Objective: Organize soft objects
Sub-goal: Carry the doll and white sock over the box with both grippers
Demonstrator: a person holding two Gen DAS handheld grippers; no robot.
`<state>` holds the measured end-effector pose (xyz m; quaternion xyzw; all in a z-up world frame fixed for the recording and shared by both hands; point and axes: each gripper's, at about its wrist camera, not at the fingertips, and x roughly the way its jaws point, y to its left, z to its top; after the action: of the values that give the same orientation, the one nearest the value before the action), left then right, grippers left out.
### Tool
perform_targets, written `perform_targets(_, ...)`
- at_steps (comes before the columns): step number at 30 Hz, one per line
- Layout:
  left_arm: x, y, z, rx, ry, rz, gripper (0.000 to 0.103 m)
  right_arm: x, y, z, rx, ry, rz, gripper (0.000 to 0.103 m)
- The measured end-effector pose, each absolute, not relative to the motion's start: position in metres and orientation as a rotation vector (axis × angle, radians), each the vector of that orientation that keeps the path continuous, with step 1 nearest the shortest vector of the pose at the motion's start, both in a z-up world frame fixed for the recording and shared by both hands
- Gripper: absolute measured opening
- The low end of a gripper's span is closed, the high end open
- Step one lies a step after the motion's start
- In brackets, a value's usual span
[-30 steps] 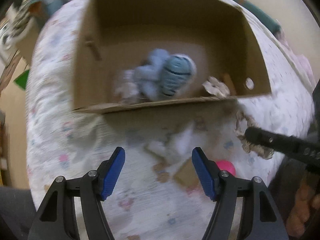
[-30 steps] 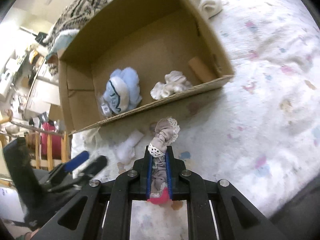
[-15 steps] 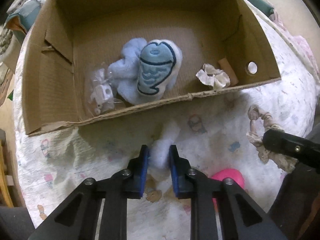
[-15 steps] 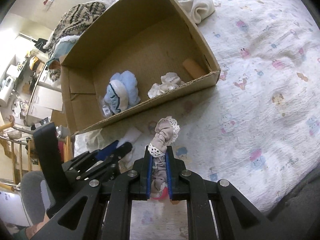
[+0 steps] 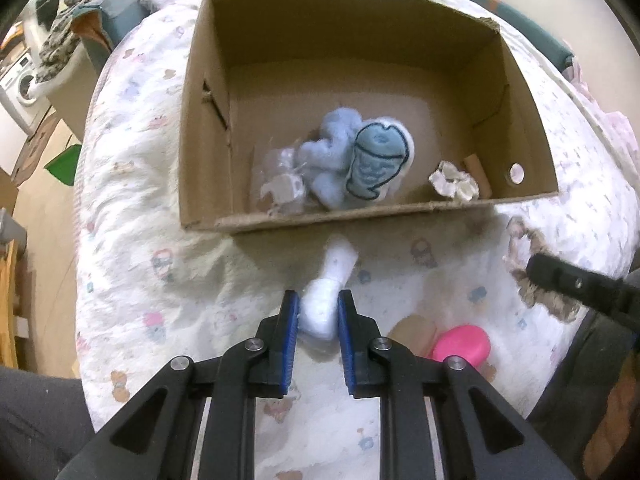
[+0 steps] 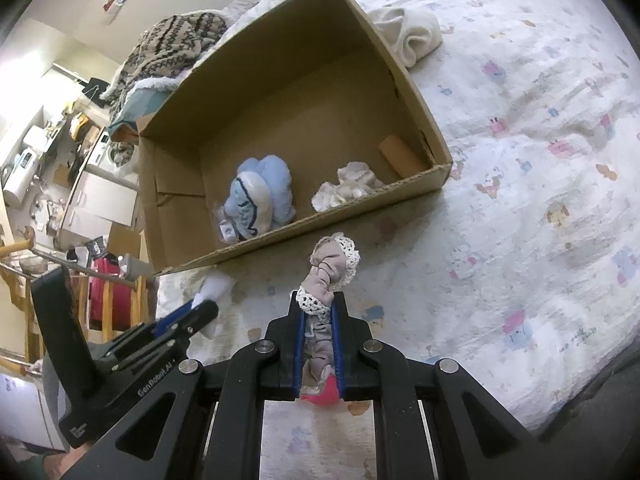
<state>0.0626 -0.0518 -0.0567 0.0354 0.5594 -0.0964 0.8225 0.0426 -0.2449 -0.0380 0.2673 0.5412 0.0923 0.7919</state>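
An open cardboard box point(image 5: 400, 212) lies on the patterned bedspread; it also shows in the right wrist view point(image 6: 304, 232). Inside are a blue plush fish point(image 5: 372, 164) point(image 6: 256, 196), a small clear packet point(image 5: 280, 188), a cream lace cloth point(image 5: 454, 182) point(image 6: 348, 188) and a cardboard tube point(image 5: 478, 172) point(image 6: 398, 152). My left gripper point(image 5: 318, 300) is shut on a white rolled sock point(image 5: 330, 280) just in front of the box. My right gripper point(image 6: 318, 308) is shut on a grey lace-trimmed cloth point(image 6: 330, 268), also held in front of the box.
A pink soft object point(image 5: 460, 346) and a tan piece point(image 5: 414, 330) lie on the bedspread between the grippers. A cream folded cloth point(image 6: 412, 36) lies behind the box. A knitted blanket point(image 6: 176, 44) is piled at the bed's far edge. Room furniture lies beyond on the left.
My left gripper moved in and shut on the white sock, and now holds it a little off the bed. My right gripper kept hold of the grey cloth and rose slightly.
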Motion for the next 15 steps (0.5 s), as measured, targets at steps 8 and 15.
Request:
perform_targets(8,0.049,-0.035,-0.041,0.054,1.168,-0.175,0.018,0.040,-0.241,-0.032,0.547,1.135,0.208,0.014)
perform_targets(15,0.036,-0.014,-0.025,0.030,1.125,-0.129,0.018,0.037,-0.238,-0.020,0.522,1.084,0.229,0.014)
